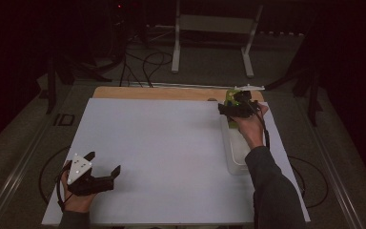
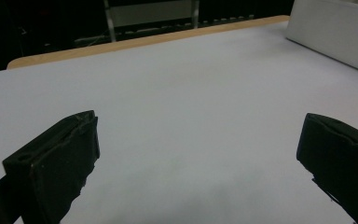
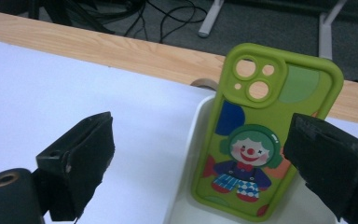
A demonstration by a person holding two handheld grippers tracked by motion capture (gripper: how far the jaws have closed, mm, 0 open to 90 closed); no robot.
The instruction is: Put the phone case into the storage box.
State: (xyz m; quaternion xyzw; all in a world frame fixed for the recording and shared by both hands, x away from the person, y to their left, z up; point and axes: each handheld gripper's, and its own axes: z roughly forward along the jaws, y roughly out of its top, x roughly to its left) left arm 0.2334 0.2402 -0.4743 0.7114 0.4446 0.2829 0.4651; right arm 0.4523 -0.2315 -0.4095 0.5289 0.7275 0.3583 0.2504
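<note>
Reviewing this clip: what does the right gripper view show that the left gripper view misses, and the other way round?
Right gripper view alone: a green phone case with a clown picture and camera cut-outs, standing tilted in a white bin, between the right gripper's open jaws; dark cables on the floor beyond.

Left gripper view alone: bare white sheet between the left gripper's wide-open jaws, and a white box wall at upper right.

Both: the white sheet, the wooden table edge, and a pale metal frame behind.
</note>
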